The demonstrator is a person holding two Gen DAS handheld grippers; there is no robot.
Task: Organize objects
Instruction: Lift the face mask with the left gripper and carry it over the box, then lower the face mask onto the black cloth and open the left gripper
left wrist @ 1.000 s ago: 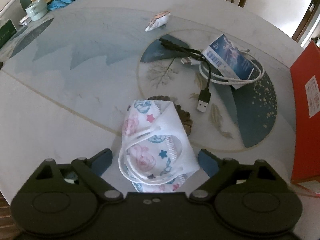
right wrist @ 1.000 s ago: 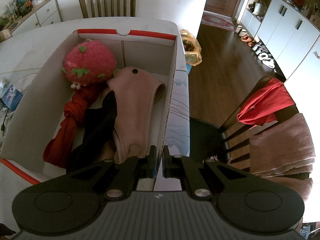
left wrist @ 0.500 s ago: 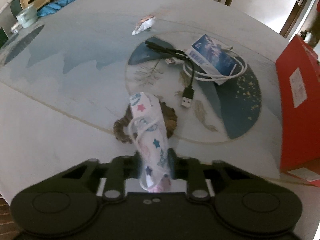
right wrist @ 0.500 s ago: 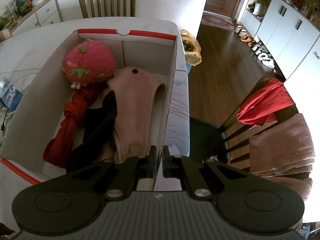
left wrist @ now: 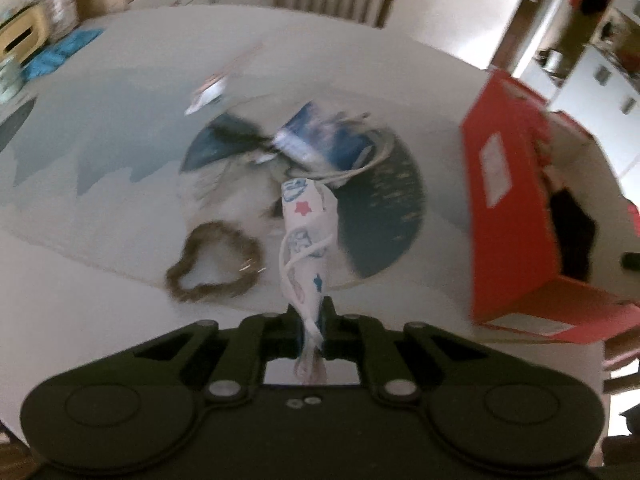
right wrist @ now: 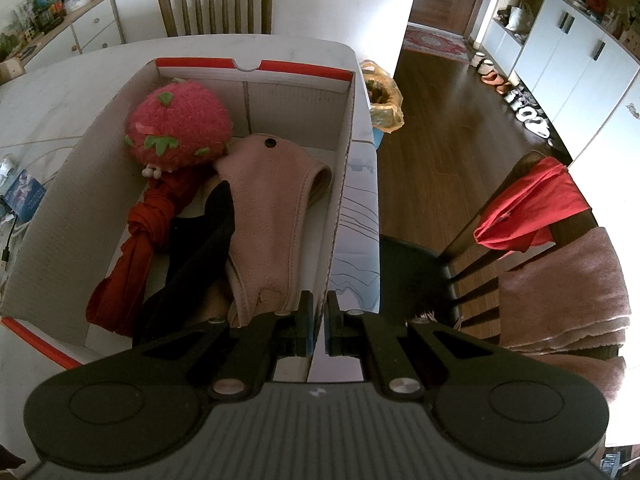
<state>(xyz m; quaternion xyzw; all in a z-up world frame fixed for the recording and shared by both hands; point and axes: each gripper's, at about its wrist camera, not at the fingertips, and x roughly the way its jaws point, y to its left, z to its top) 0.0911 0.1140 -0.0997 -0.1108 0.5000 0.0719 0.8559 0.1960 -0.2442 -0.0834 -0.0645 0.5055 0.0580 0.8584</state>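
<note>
The left gripper [left wrist: 311,326] is clamped on a white fabric face mask printed with stars and cartoon shapes [left wrist: 306,236], which stands up and forward from between the closed fingers, clear of the round pale table with a blue painted pattern [left wrist: 100,128]. Only the mask's lower edge is pinched; one thin elastic ear loop [left wrist: 294,264] hangs loose along its length. The red cardboard box [left wrist: 508,216] sits ahead and to the right of this tool, its open top facing away from it.

The main risk is slip: the grip is on a narrow fold of soft fabric, and a fast swing could pull it free short of the box. The dangling loop could also catch on the box's near wall, or on the blurred tangle of white and black cables [left wrist: 344,160] directly ahead. That view is heavily smeared, so how deep the fabric sits between the fingers is uncertain.

The right gripper [right wrist: 319,328] has its fingers nearly together around the thin box wall, apparently steadying it. Ahead and left of it, a pink strawberry plush [right wrist: 176,128], a pink felt piece [right wrist: 268,216] and a red cloth [right wrist: 136,252] already crowd the interior, so the mask may land on top and slide.
</note>
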